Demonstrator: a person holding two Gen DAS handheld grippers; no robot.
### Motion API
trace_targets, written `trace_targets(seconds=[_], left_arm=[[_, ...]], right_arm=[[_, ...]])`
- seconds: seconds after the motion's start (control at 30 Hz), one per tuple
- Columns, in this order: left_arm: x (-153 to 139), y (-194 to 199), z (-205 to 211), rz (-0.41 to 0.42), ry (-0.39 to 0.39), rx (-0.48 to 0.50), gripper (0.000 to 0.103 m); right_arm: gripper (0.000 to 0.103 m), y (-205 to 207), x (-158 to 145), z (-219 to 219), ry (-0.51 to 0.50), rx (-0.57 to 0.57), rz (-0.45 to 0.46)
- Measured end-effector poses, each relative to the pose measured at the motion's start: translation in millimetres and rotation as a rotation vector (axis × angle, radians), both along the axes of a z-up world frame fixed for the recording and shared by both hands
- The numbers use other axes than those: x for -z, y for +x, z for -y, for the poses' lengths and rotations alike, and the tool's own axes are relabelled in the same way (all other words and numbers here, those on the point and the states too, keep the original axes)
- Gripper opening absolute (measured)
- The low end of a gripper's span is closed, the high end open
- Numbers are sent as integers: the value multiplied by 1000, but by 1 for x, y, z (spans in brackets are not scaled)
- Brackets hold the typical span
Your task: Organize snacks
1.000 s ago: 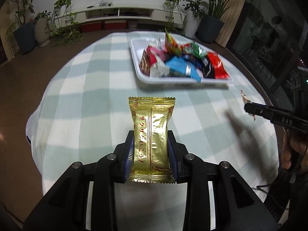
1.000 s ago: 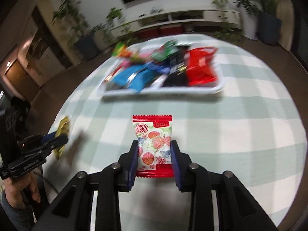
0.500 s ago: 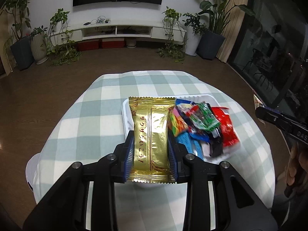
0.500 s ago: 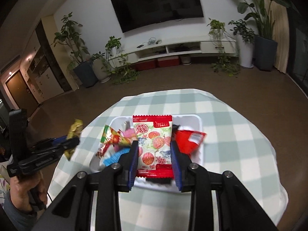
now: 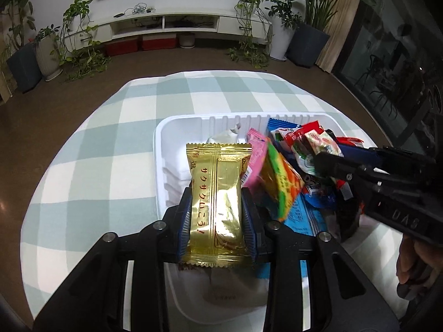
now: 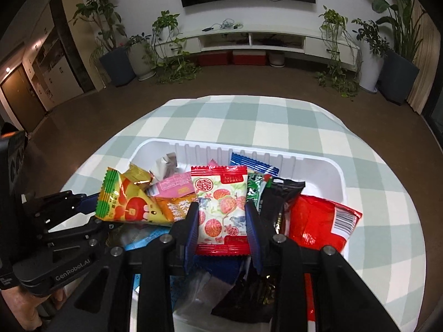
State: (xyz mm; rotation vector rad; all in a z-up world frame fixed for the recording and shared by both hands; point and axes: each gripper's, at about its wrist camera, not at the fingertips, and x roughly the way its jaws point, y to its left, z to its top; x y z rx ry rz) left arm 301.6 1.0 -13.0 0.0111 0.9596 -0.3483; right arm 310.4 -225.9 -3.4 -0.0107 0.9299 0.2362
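Observation:
My left gripper [image 5: 217,193] is shut on a gold snack packet [image 5: 217,204] and holds it over the left part of the white tray [image 5: 159,149]. My right gripper [image 6: 221,207] is shut on a red-and-white lychee packet [image 6: 221,210] above the middle of the same tray [image 6: 335,171]. The tray holds several snack packets: pink [image 5: 256,155], orange-green [image 5: 282,182], blue [image 6: 253,164], black [image 6: 279,202] and red [image 6: 321,221]. The right gripper [image 5: 332,166] shows at the right of the left wrist view; the left gripper [image 6: 83,202] shows at the left of the right wrist view.
The tray sits on a round table with a green-and-white checked cloth [image 5: 110,138]. Bare cloth lies to the left of and beyond the tray. Brown floor, potted plants [image 6: 116,63] and a low white TV unit [image 6: 249,38] lie beyond the table.
Both grippers have moved forward from above the near side of the table to right over the tray, each still holding its packet. They have come closer together.

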Motion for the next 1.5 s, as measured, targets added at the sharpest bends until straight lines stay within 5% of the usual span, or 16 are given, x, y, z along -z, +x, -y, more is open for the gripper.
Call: trace_targets(seconds=[0.33,0.73,0.97,1.3,1.5], left_arm=[[0,-7,1,21,25,18,77],[-13,-27,-9,58,43,-4,79],[-36,-65,-16,137,82,-40,95],[-86,-187,-23,405,132,-176,100],[-103,-261,-20,442,151,-303,101]], right_arm=[[43,-3,3,-6,-48,-16,-2],[52,-20,-9,-2,-44,-8,26],[75,-53,-30,5,-20,9,96],[102,-164,-57,30,108,84,315],[103,-226,-80,42,129,148,462]])
